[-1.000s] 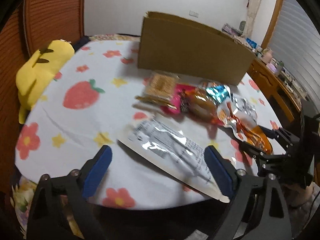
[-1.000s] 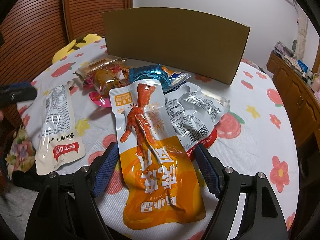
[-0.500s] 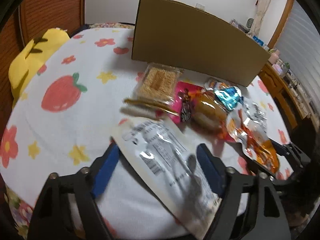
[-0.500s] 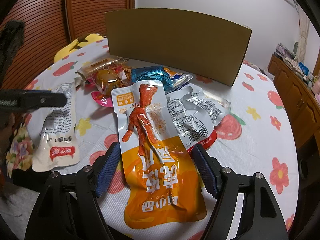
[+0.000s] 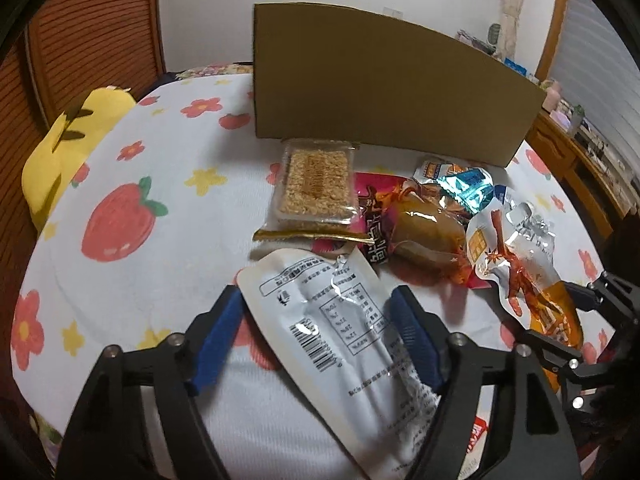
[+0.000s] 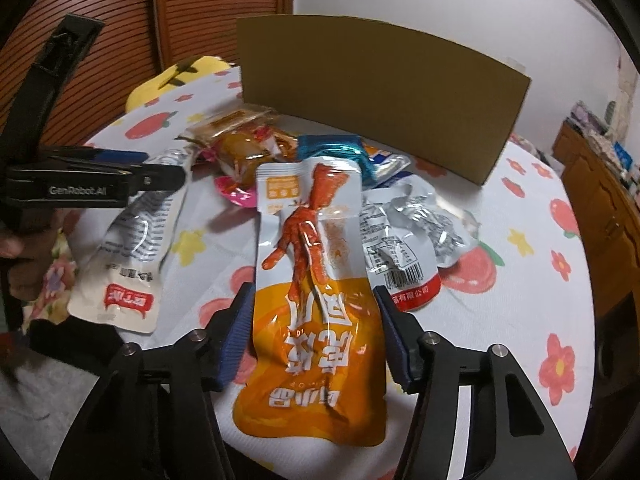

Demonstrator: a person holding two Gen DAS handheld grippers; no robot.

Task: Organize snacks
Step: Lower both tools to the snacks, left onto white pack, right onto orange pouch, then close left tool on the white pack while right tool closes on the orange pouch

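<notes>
My left gripper (image 5: 316,300) is open, its blue pads on either side of a white snack pouch (image 5: 340,344) with a barcode, lying on the tablecloth. My right gripper (image 6: 314,304) is open around an orange chicken-feet pouch (image 6: 316,292). That orange pouch also shows in the left wrist view (image 5: 520,280). The white pouch shows in the right wrist view (image 6: 132,248) under the left gripper. A cereal bar pack (image 5: 316,188), a brown bun pack (image 5: 424,236), a pink pack (image 5: 372,208), a blue wrapper (image 6: 332,152) and silver packs (image 6: 404,232) lie between them.
A tall brown cardboard box (image 5: 380,92) stands behind the snacks. A yellow plush (image 5: 68,140) lies at the table's left edge. The round table has a strawberry and flower cloth (image 5: 120,220). A wooden cabinet (image 6: 600,184) stands at the right.
My left gripper has moved forward over the white pouch, which now lies between its narrowed jaws. My right gripper has narrowed slightly around the orange pouch.
</notes>
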